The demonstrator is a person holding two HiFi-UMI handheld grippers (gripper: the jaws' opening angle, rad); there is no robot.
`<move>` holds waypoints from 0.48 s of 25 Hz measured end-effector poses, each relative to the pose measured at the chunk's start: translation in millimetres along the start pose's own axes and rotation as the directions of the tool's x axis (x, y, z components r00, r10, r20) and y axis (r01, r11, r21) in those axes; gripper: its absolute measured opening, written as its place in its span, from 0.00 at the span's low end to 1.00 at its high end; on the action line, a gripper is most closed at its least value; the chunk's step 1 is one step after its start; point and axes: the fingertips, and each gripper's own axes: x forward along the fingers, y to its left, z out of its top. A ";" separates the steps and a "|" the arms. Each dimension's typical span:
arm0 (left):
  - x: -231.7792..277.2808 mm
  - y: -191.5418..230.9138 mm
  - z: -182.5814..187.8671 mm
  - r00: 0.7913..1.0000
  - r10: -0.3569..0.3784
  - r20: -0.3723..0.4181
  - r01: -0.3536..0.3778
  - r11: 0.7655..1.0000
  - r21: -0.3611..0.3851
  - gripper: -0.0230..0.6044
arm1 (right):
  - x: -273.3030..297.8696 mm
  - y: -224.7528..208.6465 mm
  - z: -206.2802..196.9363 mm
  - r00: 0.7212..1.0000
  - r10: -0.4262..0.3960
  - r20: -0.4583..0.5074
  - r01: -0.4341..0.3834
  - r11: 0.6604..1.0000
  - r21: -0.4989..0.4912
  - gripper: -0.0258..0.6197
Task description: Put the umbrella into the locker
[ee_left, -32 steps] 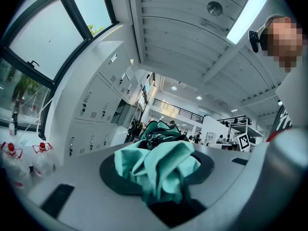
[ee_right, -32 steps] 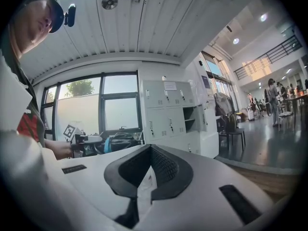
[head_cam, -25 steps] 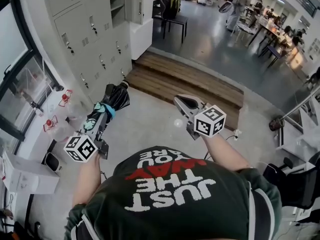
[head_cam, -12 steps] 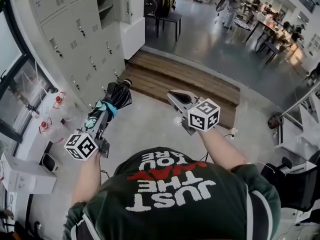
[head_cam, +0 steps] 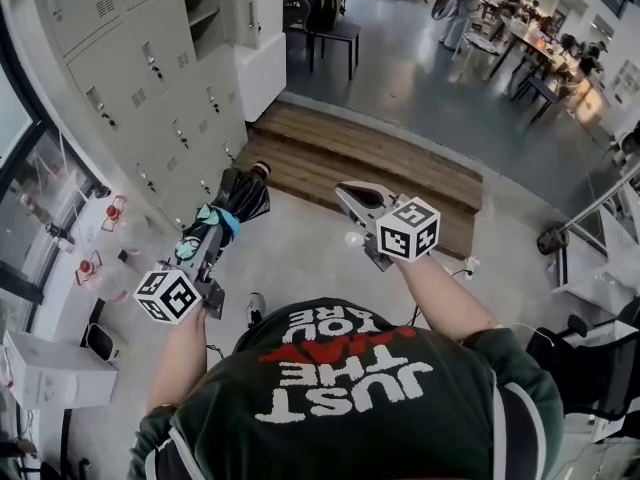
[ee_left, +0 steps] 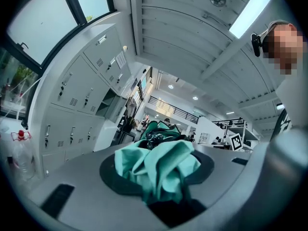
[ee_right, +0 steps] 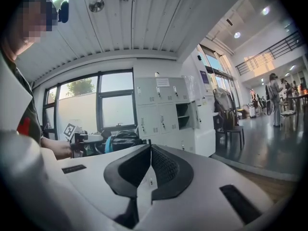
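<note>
A folded black umbrella (head_cam: 236, 196) with a teal strap (head_cam: 222, 220) juts forward from my left gripper (head_cam: 206, 236), which is shut on it; teal fabric (ee_left: 159, 165) bunches between the jaws in the left gripper view. The umbrella's tip points toward the grey lockers (head_cam: 150, 78) at the left. One locker (head_cam: 205, 6) in the row stands open; it also shows in the right gripper view as an open locker (ee_right: 185, 117). My right gripper (head_cam: 352, 196) is held level to the right, shut with nothing in it, its pads (ee_right: 150, 166) meeting.
Wooden steps (head_cam: 370, 163) lie ahead beyond the pale floor. A dark chair (head_cam: 330, 28) with a bag stands past the lockers. People and tables (head_cam: 540, 48) fill the far right. Red valves (head_cam: 112, 210) sit by the window at the left. A pole base (head_cam: 552, 240) stands at right.
Both grippers and the umbrella have advanced toward the lockers and steps; the lockers now appear nearer and larger at the left. Neither gripper's jaws changed.
</note>
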 end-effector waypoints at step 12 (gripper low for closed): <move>120.5 210.5 87.6 0.995 -0.091 -0.034 0.090 0.996 -0.011 0.35 | 225.1 -62.7 43.4 0.997 -0.076 -0.006 0.076 0.997 0.014 0.09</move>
